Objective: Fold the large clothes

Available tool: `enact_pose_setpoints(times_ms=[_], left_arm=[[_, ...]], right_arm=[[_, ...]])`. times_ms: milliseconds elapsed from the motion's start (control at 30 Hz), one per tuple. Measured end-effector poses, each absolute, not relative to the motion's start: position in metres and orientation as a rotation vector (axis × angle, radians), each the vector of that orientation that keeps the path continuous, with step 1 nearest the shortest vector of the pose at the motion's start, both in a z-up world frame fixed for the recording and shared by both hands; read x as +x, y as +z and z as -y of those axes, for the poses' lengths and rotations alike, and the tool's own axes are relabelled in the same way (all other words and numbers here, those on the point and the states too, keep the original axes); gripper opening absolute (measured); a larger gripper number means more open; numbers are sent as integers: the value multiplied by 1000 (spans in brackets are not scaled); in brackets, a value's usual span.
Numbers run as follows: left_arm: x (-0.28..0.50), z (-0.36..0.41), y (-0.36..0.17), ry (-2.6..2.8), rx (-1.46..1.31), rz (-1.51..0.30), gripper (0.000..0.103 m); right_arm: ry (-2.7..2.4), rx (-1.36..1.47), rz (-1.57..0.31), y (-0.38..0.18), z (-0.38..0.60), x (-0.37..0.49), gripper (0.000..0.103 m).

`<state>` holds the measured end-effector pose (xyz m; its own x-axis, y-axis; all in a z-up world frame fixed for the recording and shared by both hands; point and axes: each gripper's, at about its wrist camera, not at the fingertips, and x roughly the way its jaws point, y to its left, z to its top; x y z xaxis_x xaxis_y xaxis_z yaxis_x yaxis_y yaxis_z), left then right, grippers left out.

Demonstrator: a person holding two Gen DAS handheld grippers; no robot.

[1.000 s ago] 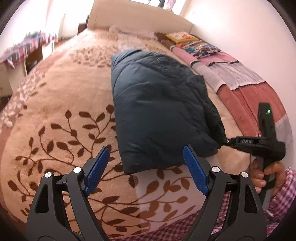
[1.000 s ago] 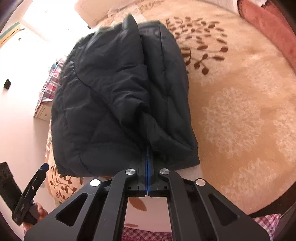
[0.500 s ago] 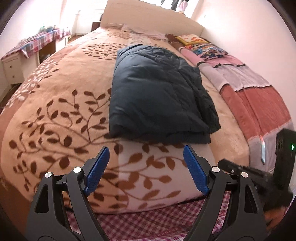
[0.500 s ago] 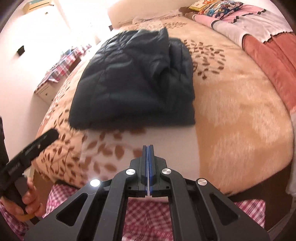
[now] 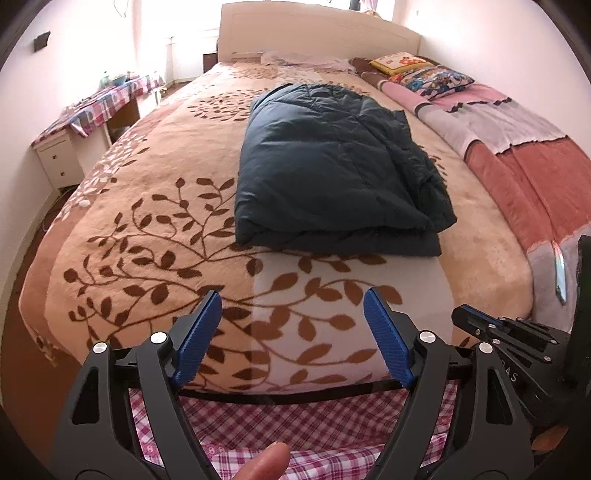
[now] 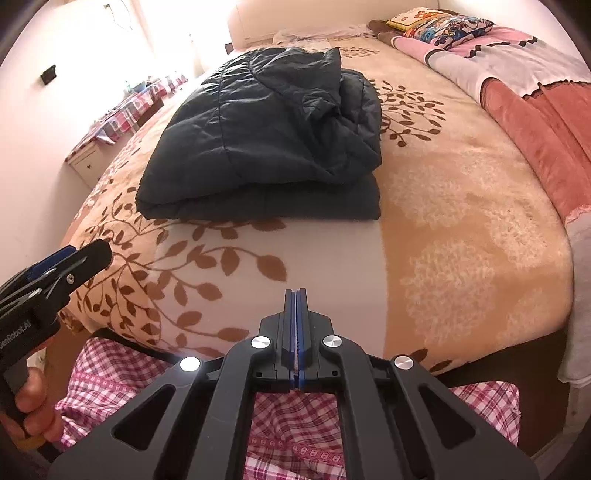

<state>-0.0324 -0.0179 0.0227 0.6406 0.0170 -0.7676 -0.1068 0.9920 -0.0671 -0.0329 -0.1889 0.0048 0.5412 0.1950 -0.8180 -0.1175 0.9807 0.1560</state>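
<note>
Bright daylight in both views, coming from the window (image 5: 184,33) at far left beside the headboard (image 5: 317,22); window and adjacent wall blown out to white, worse in the right wrist view. Warm pink cast overall. Soft shadow under the near edge of the dark jacket (image 5: 332,166) on the bed (image 5: 147,206). Strong fisheye bending at the rims, black vignette in all 4 corners. Focus sharp centrally; left tool (image 5: 291,334) and right tool (image 6: 297,332) crisp, small specular glints on their screws.

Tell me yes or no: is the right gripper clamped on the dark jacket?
No: the right gripper is shut on nothing, well short of the folded dark jacket lying on the bed.
</note>
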Motion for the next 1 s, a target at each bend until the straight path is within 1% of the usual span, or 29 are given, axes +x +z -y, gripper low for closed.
enact_pose_setpoints(times_ms=[33, 67, 100, 133, 300, 1000], left_arm=[[-33, 19, 22, 71, -105, -878, 78], [-34, 20, 22, 73, -102, -880, 78], [-34, 21, 22, 73, -98, -881, 78], [-35, 21, 22, 72, -95, -881, 78], [-34, 23, 21, 76, -95, -888, 78], [-33, 25, 17, 74, -93, -906, 78]], right_arm=[[186, 84, -985, 4, 189, -33, 16], [190, 86, -987, 4, 189, -34, 35], [191, 87, -985, 4, 189, -35, 71], [185, 88, -960, 6, 189, -38, 74], [192, 55, -914, 13, 185, -43, 74], [186, 42, -954, 5, 183, -40, 74]])
